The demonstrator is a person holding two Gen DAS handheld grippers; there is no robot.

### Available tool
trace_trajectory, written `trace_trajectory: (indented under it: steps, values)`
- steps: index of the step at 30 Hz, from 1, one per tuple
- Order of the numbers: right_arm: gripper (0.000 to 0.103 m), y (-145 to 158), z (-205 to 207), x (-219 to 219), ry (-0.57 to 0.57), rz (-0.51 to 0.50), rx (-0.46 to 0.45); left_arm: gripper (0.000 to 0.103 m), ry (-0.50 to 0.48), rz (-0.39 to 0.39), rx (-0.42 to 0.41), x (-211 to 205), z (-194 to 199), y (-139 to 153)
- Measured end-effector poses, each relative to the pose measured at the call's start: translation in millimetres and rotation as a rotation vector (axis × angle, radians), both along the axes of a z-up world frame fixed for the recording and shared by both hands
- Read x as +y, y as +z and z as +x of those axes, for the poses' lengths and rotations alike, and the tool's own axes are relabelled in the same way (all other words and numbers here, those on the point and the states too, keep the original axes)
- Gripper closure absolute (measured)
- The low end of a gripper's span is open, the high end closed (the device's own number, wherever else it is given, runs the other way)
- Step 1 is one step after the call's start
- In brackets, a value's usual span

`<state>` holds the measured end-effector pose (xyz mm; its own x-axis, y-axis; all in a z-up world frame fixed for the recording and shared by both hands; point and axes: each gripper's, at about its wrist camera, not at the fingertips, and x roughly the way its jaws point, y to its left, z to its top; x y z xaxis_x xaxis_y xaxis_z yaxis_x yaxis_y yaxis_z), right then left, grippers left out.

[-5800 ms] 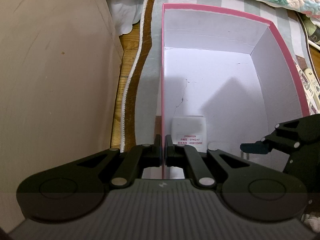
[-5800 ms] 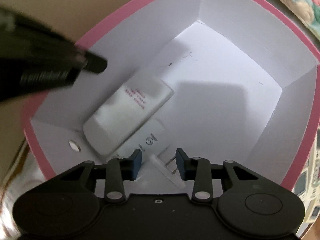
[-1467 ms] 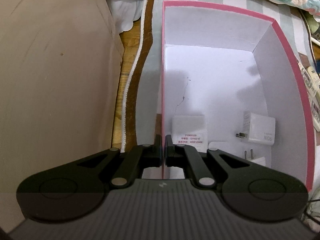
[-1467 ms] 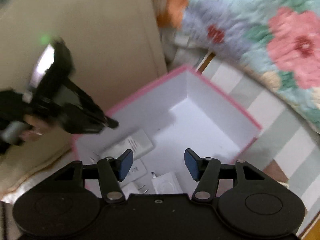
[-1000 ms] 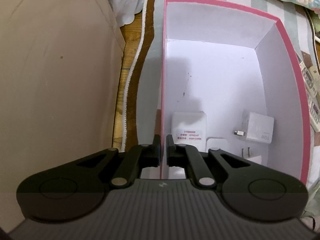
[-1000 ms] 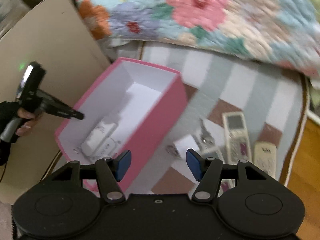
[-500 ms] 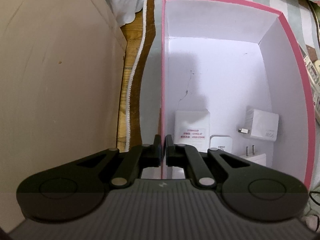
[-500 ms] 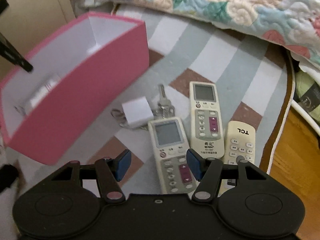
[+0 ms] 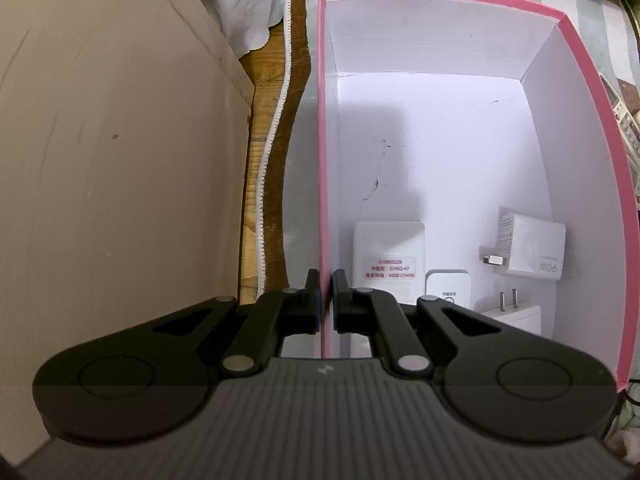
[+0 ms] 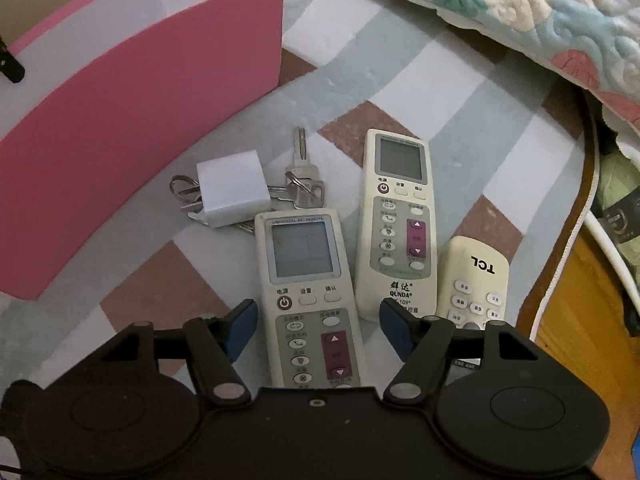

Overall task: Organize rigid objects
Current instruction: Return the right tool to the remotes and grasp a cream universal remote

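Note:
My left gripper [image 9: 326, 282] is shut on the left wall of the pink box [image 9: 600, 168]. On the box's white floor lie a flat white unit with a label [image 9: 390, 256], a 90W charger [image 9: 532, 250] and two smaller plugs [image 9: 446, 292]. My right gripper [image 10: 316, 314] hangs low over the mat beside the pink box [image 10: 140, 100], its jaws opening. The universal remote [image 10: 308, 280] lies between the blue pads, untouched. To its right are a QUNDA remote [image 10: 400, 220] and a TCL remote [image 10: 476, 280]. A white charger cube [image 10: 232, 188] rests on keys [image 10: 302, 184].
A striped grey, white and brown mat [image 10: 460, 80] lies under everything. A floral quilt [image 10: 500, 8] borders the far side. Wooden floor [image 10: 568, 340] and a white cable [image 10: 608, 248] are at the right. A beige panel [image 9: 120, 160] stands left of the box.
My right gripper swung away from the box to the remotes, sank closer to them, and its jaws widened a little. The left gripper kept its hold on the box wall.

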<state>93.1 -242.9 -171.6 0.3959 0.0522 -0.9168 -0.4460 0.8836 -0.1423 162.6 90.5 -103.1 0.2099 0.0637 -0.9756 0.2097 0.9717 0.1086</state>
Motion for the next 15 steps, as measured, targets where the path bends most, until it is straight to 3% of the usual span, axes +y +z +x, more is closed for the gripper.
trace_trajectory:
  steps: [2, 7, 11, 13, 15]
  values:
    - [0.042, 0, -4, -2, -0.04, 0.031, 0.046, 0.098, 0.001, 0.0, -0.001, 0, 0, 0]
    - [0.043, 4, -17, 2, -0.032, 0.085, 0.127, 0.098, -0.002, 0.001, -0.002, 1, 0, 0]
    - [0.043, -4, -16, 6, -0.041, 0.088, 0.127, 0.098, -0.004, 0.0, -0.006, 1, -1, 0]
    - [0.039, -6, -16, 5, -0.036, 0.12, 0.086, 0.098, -0.002, -0.002, -0.007, 1, -1, 0]
    - [0.044, -6, -18, 4, -0.022, 0.138, 0.059, 0.098, 0.003, -0.006, -0.007, 2, -1, 0]
